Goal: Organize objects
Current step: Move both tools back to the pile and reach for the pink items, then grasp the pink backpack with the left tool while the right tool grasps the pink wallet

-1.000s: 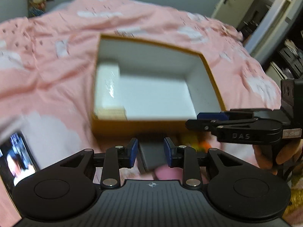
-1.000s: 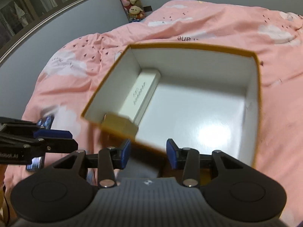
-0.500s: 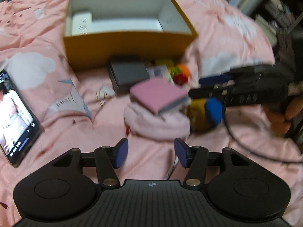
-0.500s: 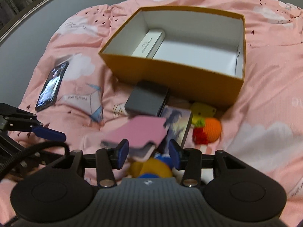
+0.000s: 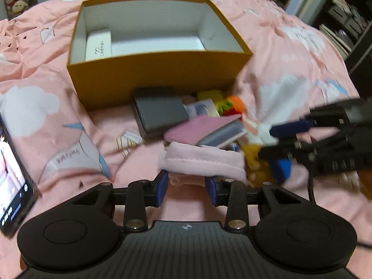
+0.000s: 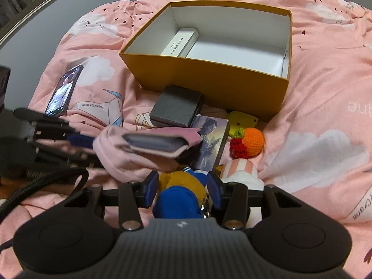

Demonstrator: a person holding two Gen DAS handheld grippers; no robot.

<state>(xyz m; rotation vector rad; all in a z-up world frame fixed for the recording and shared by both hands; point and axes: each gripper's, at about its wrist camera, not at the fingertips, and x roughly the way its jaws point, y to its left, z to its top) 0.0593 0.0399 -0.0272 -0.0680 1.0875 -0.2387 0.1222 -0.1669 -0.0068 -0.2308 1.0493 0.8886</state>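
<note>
While both jaws stand open and empty, the left gripper (image 5: 186, 187) flanks a folded pink cloth (image 5: 202, 161) and the right gripper (image 6: 182, 189) a blue-and-brown plush toy (image 6: 180, 197), both lying on the bed before the open yellow cardboard box (image 6: 216, 81); lifting the cloth could tip the pink-covered notebook (image 6: 158, 144) resting on it.

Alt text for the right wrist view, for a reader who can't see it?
The open right gripper straddles a blue-and-brown plush toy on a pink bedspread. Beyond it, small items lie before an open yellow box holding one white carton.
</note>
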